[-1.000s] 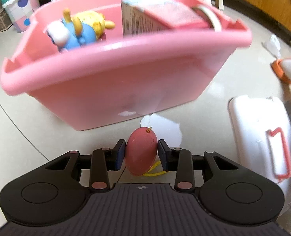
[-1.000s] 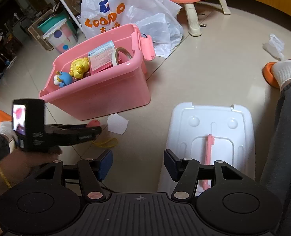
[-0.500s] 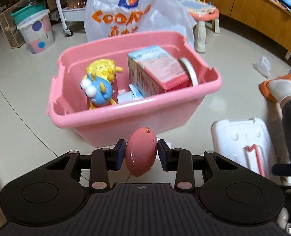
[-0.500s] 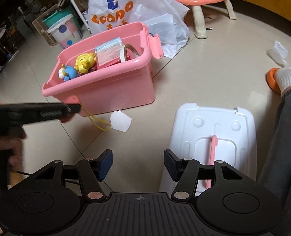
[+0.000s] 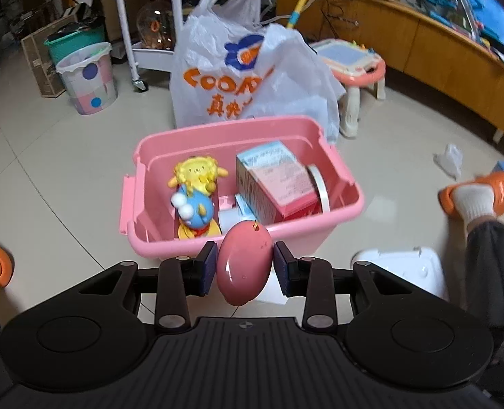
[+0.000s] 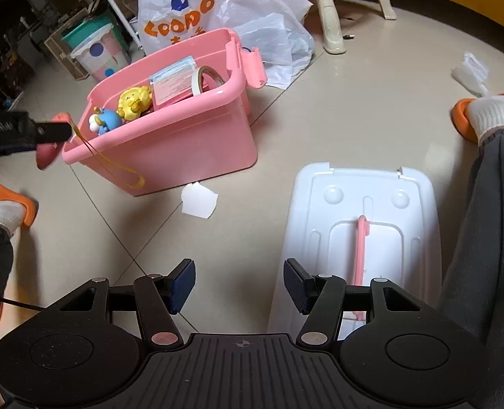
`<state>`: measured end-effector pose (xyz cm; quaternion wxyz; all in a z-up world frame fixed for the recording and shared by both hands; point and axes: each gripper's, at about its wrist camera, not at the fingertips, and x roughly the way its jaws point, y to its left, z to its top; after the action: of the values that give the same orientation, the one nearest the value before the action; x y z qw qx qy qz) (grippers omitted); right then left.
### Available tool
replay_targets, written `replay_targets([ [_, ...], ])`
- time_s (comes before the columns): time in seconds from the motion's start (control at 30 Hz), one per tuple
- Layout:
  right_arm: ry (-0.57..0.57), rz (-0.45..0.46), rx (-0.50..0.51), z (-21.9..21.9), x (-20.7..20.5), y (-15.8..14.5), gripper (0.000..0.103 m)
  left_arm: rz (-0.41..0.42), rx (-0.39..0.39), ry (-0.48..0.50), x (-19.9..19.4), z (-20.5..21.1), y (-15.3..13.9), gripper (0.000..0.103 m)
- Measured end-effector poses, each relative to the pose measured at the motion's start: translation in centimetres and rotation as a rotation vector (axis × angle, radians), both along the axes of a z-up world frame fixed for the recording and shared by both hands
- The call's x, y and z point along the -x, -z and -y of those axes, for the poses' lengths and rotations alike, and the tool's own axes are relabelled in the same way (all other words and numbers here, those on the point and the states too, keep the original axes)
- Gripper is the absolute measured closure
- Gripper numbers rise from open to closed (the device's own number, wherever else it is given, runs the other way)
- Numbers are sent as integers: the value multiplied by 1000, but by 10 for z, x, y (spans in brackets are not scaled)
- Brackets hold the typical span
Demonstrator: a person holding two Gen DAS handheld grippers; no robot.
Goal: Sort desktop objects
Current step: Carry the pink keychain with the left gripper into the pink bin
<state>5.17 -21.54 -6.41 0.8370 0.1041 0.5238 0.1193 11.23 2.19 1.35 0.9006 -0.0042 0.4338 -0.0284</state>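
Item 1, pink egg-shaped toy (image 5: 244,261): clamped between the two pads of your left gripper (image 5: 245,266), closed onto its flanks. Long axis runs near upright in the left wrist view, leaning slightly; the broader end with the small hole and yellow cord points up and toward the bin, the narrower end points down toward the gripper body. In the right wrist view the toy (image 6: 49,146) hangs in the air just beside the bin's near-left corner, and its yellow cord (image 6: 115,167) trails down in a loop in front of the bin wall.

Item 2, pink storage bin (image 5: 333,211): open, standing on the tiled floor directly ahead of your left gripper. Contents: a yellow plush figure (image 5: 197,173), a blue cartoon figure (image 5: 194,209) in front of it, a pink-and-blue carton (image 5: 272,180) tilted against the right side, a roll of tape (image 5: 320,187) on edge next to the carton.

Item 3, right gripper (image 6: 240,288): jaws spread wide, nothing between them, held above the floor.

Item 4, white lid (image 6: 364,204) with pink handle: flat on the floor, just ahead and right of your right gripper, apart from the bin.

Item 5, scrap of white paper (image 6: 199,201): on the floor just in front of the bin.

Item 6, white plastic bag (image 5: 245,68) with orange lettering: behind the bin.
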Motion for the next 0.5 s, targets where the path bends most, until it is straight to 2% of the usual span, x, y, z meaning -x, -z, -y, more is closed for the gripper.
replay_targets([
  [0.2,-19,9,-12,-1,3,-2,49,31,20,-46,-12,1,-26,66],
  [0.5,-21,9,-40,4,4,-3,49,87,45,-81,-54,2,-63,66],
])
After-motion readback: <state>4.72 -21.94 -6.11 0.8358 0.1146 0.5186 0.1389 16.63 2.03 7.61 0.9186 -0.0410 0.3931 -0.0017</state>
